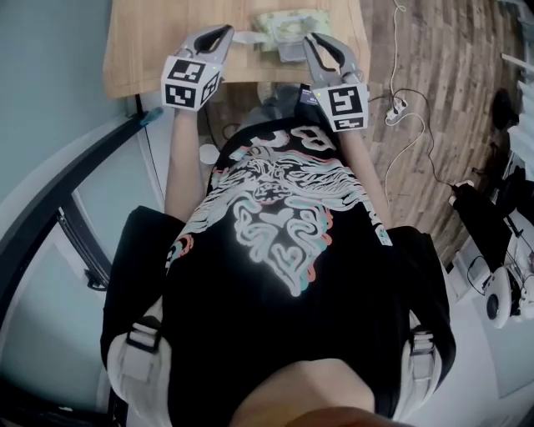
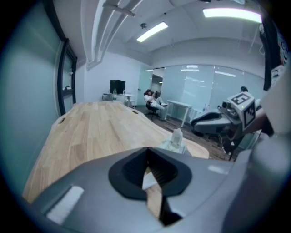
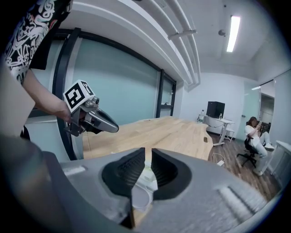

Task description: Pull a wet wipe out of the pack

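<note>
Left gripper (image 1: 227,33) fingers are clamped together on the wet wipe (image 1: 247,37). The wipe runs as a white strip from their tips across to the pack (image 1: 288,23) on the wooden table (image 1: 150,42). Right gripper (image 1: 310,40) fingers are a slit apart and pinch nothing. The pack's right edge and clear lid (image 3: 141,200) lie just under and beyond their tips.

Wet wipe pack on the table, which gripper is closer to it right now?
Right. The right gripper hovers at the right edge of the wet wipe pack, by its open lid. The left gripper sits farther off to its left, shut on a wet wipe.
</note>
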The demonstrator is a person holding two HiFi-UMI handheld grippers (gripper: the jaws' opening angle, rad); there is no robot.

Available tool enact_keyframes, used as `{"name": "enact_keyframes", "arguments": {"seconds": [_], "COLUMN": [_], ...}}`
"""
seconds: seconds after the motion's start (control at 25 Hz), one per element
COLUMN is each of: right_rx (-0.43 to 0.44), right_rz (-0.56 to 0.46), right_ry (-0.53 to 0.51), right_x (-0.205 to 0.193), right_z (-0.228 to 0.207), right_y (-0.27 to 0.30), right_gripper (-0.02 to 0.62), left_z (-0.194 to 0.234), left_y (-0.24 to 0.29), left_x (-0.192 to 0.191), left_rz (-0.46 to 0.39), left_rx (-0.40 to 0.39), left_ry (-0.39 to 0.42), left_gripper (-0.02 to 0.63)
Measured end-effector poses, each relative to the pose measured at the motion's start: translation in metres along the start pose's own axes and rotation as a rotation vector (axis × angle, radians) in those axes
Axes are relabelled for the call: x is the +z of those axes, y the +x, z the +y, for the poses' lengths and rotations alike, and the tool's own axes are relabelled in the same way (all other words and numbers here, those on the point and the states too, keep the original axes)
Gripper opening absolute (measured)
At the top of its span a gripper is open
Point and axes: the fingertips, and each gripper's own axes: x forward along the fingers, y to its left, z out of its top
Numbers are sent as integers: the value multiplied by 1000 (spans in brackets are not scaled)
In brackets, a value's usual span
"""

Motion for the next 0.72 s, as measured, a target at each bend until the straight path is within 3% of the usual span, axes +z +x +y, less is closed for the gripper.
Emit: {"name": "enact_keyframes", "arguments": {"seconds": [0.24, 0.48, 0.72], "right_rx": [-33, -31, -32], "right_rz": [-71, -130, -187], "right_ry": [-35, -53, -8], "right_x": [23, 42, 60], "right_z": [-4, -8, -22], "right_y": [-16, -19, -42], "right_gripper": [41, 41, 40], "left_z": [-6, -23, -44], "left_y": [-17, -28, -44], "left_x": [18, 39, 62], "left_rz": [-61, -112, -204], "left_rx": [138, 174, 269], "left_ry": [-1, -29, -32], "left_gripper": [-11, -11, -11]}}
